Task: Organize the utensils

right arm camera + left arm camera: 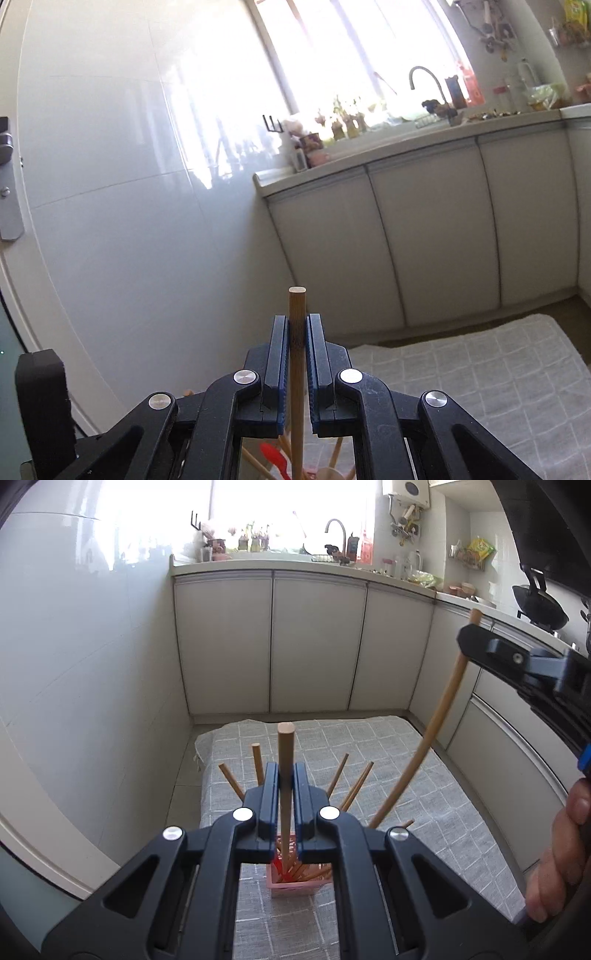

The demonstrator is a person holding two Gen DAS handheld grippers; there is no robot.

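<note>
The left gripper (285,775) is pointing downward over a pink holder (295,884) on the checked cloth (424,794), its fingers closing tight on an upright chopstick (285,753) whose lower end is reaching into the holder among other chopsticks (354,786). The right gripper (297,325) is pointing nearly level, pinching another chopstick (296,306) just below its top, its tip near the holder's rim.

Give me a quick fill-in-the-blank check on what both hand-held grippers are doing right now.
1. The left hand-held gripper is shut on a wooden ____.
2. The pink holder stands on a checked ____.
3. The right hand-held gripper grips its chopstick near its ____ end.

Missing words: chopstick; cloth; top
</note>
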